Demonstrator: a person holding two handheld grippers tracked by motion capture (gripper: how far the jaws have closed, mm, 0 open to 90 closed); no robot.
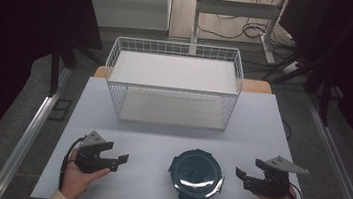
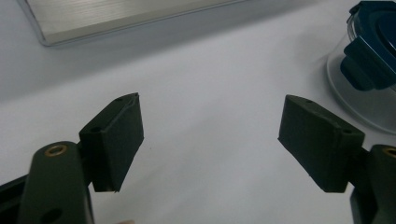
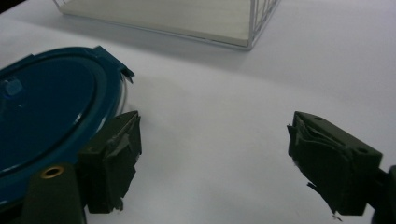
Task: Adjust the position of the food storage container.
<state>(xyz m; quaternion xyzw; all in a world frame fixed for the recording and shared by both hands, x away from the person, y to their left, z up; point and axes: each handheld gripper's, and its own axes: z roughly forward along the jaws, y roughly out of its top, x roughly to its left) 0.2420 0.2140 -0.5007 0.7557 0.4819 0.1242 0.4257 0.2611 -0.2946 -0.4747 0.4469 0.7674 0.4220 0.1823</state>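
Note:
A round glass container with a dark blue clip-on lid (image 1: pixel 195 175) sits near the table's front edge, between my two grippers. The left gripper (image 1: pixel 121 160) rests in a hand at the front left, open and holding nothing, its jaws pointed toward the container (image 2: pixel 369 60). At the front right, the right gripper (image 1: pixel 242 178) is open too, a short gap away from the container's right side. In the right gripper view the blue lid (image 3: pixel 46 112) lies just beyond the left jaw, and the gripper (image 3: pixel 215 163) has bare table between its jaws.
A white wire basket (image 1: pixel 173 83) with a pale shelf board stands at the middle back of the white table (image 1: pixel 159 143); its corner (image 3: pixel 252 28) shows ahead of the right gripper. Dark curtains and metal rails flank the table.

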